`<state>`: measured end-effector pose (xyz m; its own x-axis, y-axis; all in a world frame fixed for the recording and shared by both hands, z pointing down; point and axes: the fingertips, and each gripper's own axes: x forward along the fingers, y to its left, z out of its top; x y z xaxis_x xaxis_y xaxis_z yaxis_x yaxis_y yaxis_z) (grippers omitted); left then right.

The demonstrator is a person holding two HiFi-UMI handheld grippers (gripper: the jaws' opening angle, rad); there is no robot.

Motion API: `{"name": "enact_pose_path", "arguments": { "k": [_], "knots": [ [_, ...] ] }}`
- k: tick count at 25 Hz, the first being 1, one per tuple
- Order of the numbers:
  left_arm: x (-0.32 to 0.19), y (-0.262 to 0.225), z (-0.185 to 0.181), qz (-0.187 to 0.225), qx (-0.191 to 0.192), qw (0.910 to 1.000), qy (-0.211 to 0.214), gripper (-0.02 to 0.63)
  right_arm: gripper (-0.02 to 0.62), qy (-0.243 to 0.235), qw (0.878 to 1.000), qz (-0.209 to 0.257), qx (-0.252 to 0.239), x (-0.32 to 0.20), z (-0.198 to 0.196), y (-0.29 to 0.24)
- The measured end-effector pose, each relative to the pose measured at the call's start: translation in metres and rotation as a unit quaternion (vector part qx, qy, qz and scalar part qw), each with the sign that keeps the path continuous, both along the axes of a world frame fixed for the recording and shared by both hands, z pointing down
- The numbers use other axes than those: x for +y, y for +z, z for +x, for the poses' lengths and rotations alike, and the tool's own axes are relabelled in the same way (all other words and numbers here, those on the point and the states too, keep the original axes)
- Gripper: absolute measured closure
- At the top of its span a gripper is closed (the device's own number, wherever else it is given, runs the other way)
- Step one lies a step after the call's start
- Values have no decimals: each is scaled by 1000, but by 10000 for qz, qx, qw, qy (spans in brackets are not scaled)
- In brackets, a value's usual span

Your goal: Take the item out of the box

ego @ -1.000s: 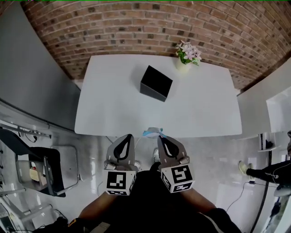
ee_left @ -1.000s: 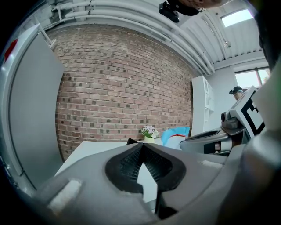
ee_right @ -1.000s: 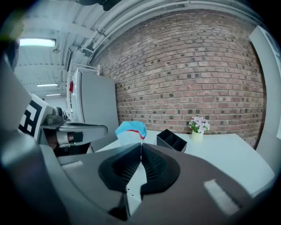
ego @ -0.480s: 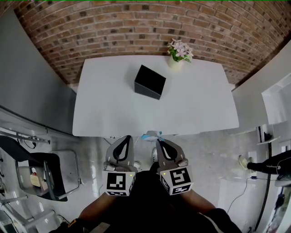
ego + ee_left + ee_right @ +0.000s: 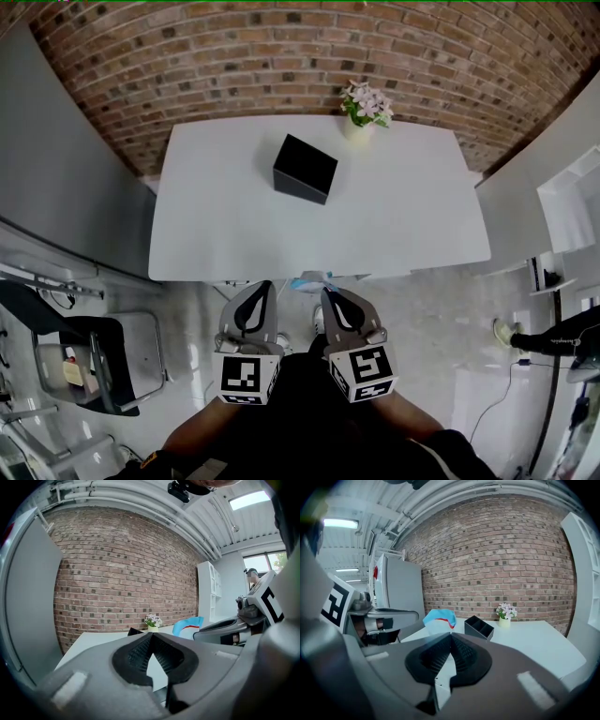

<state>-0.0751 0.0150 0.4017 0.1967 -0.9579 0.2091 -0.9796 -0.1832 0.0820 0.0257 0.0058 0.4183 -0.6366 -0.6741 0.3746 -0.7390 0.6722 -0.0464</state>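
Observation:
A black open-topped box (image 5: pixel 305 169) with dividers stands on the white table (image 5: pixel 403 216), left of its middle toward the back. The right gripper view also shows the box (image 5: pixel 479 626); what is in it cannot be seen. My left gripper (image 5: pixel 260 284) and right gripper (image 5: pixel 329 292) hang side by side in front of the table's near edge, well short of the box. In their own views the left gripper (image 5: pixel 151 635) and right gripper (image 5: pixel 451 634) are shut, pads meeting, with nothing held.
A small pot of pink flowers (image 5: pixel 364 103) stands at the table's back edge by the brick wall. A blue chair back (image 5: pixel 314 277) sits just ahead of the grippers. A black-seated chair (image 5: pixel 94 356) stands at the left. A person's leg (image 5: pixel 548 349) shows at the right.
The head view has shifted a little, so the table and box now sit slightly further left in it. Both grippers stay shut and side by side.

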Motion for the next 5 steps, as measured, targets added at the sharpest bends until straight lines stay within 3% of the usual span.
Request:
{"name": "enact_pose_path", "arguments": {
  "k": [5],
  "knots": [
    [2, -3, 0, 45, 0, 10000, -13, 601, 594, 8, 10000, 34, 10, 2, 1, -2]
  ]
}}
